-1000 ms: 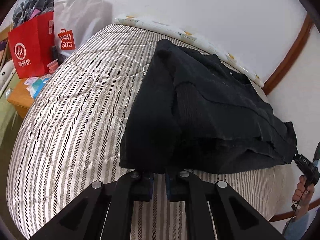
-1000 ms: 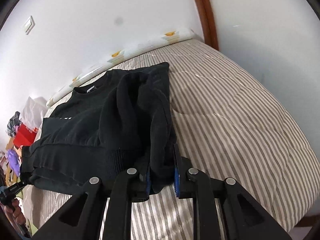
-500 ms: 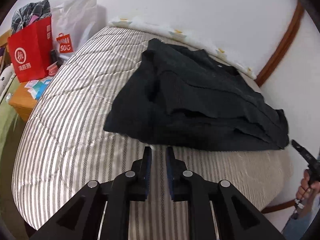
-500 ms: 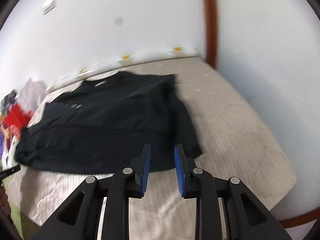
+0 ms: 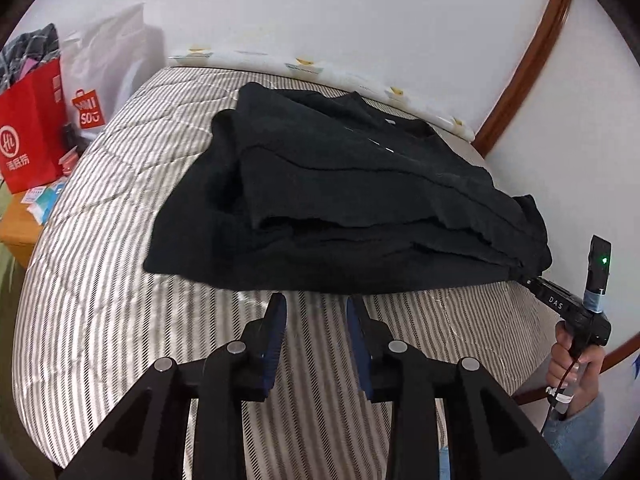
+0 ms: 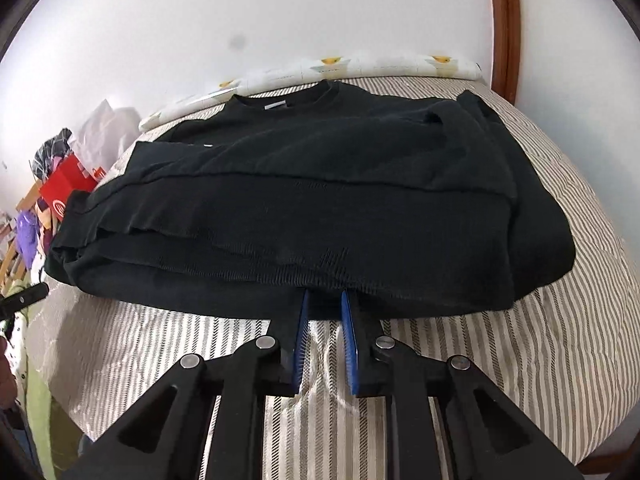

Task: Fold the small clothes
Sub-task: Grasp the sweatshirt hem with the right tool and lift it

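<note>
A black sweater [image 5: 344, 200] lies folded flat on the striped mattress [image 5: 100, 280], collar toward the wall. My left gripper [image 5: 316, 304] hovers just short of its near edge, jaws opening, with only mattress between them. In the right wrist view the sweater [image 6: 320, 192] fills the middle. My right gripper [image 6: 325, 300] is at the near hem, jaws closing with the hem edge between the blue pads [image 6: 302, 340]. The left wrist view shows the right gripper [image 5: 524, 280] at the sweater's right corner. The left gripper [image 6: 28, 298] pokes in at the left edge of the right wrist view.
A red paper bag [image 5: 28, 132] and a white shopping bag [image 5: 100, 80] stand on a wooden nightstand [image 5: 16, 228] left of the bed. A patterned sheet [image 5: 300, 66] lines the wall. Brown wooden trim [image 5: 528, 60] runs up at right. A hand [image 5: 572, 364] holds the right gripper.
Both grippers let go of the lifted sweater and it settled flat. The left one drew back and opened wider. The right one shifted along the hem and came back onto its edge.
</note>
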Motion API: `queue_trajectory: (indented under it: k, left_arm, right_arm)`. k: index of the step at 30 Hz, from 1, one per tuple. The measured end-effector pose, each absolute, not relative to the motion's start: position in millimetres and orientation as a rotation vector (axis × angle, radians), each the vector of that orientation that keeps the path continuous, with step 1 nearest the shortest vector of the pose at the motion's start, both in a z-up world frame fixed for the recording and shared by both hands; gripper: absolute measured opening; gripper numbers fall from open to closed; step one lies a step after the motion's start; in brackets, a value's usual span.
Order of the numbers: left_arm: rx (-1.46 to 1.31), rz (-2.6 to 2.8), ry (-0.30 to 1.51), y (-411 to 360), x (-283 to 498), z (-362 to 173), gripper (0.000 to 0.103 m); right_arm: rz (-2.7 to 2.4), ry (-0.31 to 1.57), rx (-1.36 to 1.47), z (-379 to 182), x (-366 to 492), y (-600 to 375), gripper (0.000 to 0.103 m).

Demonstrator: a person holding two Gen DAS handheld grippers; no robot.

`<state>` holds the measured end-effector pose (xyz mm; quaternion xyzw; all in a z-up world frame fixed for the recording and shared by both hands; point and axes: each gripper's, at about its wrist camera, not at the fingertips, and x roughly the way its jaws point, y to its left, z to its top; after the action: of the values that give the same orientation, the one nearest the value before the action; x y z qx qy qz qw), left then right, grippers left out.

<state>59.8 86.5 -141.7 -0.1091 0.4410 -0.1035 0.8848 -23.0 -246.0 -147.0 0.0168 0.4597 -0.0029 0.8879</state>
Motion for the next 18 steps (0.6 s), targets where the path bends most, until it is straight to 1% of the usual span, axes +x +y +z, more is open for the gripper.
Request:
queue_trajectory:
  k: [8,14,18]
  left_arm:
    - [-0.196,-0.252,0.973,70,83,-149,0.029]
    - [-0.238,-0.303,0.978,67,98,-145,0.029]
    - [-0.242,-0.317,1.014,65,113,-151,0.029]
  right_arm:
    - [-0.006,0.983,0.006,-145,-16,-243,0.015]
    - [-0.021,0.969,-0.025,-140,-4,-237,0.015]
    - [-0.027,0.964,-0.012,-140,4,-238,0.015]
